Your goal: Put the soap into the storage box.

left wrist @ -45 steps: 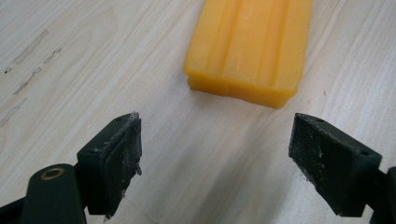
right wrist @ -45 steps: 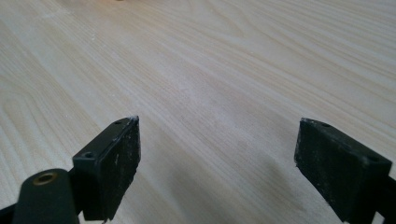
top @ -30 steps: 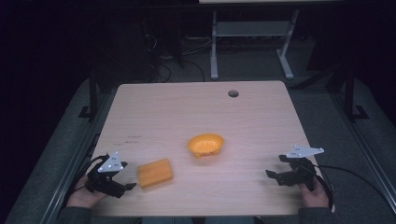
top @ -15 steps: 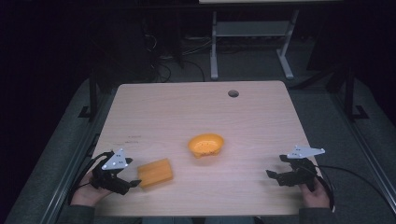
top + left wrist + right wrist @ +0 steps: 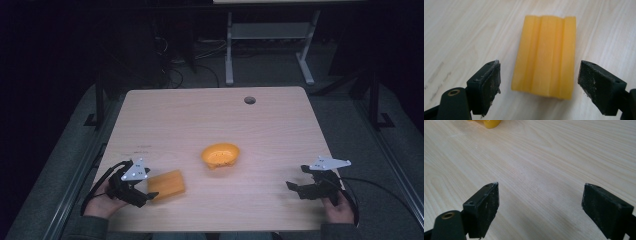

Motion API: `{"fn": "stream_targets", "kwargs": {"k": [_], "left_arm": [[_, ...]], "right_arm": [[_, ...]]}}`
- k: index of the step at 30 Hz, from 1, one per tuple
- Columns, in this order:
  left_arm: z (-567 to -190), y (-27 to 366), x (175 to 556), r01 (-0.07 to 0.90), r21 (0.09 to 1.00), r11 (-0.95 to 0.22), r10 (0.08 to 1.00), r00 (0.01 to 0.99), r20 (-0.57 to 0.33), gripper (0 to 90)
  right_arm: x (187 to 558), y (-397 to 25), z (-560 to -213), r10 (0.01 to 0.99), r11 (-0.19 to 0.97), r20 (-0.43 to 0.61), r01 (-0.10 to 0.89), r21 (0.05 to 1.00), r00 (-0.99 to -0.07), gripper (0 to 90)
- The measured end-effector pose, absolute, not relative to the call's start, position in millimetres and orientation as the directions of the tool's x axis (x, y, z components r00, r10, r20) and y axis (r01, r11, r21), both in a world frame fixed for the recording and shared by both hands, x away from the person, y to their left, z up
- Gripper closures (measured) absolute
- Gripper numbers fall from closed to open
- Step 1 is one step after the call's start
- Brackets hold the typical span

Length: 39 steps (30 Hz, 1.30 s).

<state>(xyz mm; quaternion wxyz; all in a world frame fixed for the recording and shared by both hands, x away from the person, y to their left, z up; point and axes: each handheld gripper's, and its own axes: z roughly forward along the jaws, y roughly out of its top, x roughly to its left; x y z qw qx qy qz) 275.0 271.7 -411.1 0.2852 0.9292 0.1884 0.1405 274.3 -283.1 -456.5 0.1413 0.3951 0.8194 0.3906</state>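
The left gripper point(image 5: 537, 77), jaws wide and empty, straddles the ridged orange rectangular block point(image 5: 546, 55); next, close squarely on it.

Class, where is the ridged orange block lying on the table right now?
In the high view the orange block lies flat near the table's front left, just ahead of the left gripper, left of the orange bowl.
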Motion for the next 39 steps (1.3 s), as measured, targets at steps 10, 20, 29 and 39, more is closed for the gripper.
{"fn": "stream_targets", "kwargs": {"k": [10, 20, 29, 39], "left_arm": [[-416.7, 249.3, 286.0, 0.25, 0.556, -0.793, 0.385, 0.912, 0.139, 17.7], [-422.3, 239.0, 295.8, 0.255, 0.52, -0.815, 0.368, 0.921, 0.126, 17.6], [-429.1, 231.5, 300.1, 0.263, 0.492, -0.83, 0.356, 0.929, 0.105, 16.2], [-440.3, 225.2, 303.6, 0.272, 0.45, -0.85, 0.349, 0.932, 0.094, 16.0]], "right_arm": [[274.8, -283.8, -455.6, 0.749, 0.383, 0.081, 0.529, 0.757, -0.658, 14.0], [274.7, -284.2, -455.3, 0.746, 0.381, 0.082, 0.525, 0.762, -0.661, 13.9], [274.6, -283.5, -455.2, 0.747, 0.383, 0.084, 0.53, 0.757, -0.66, 13.9], [275.5, -282.3, -456.5, 0.742, 0.385, 0.087, 0.529, 0.756, -0.664, 13.9]]}}
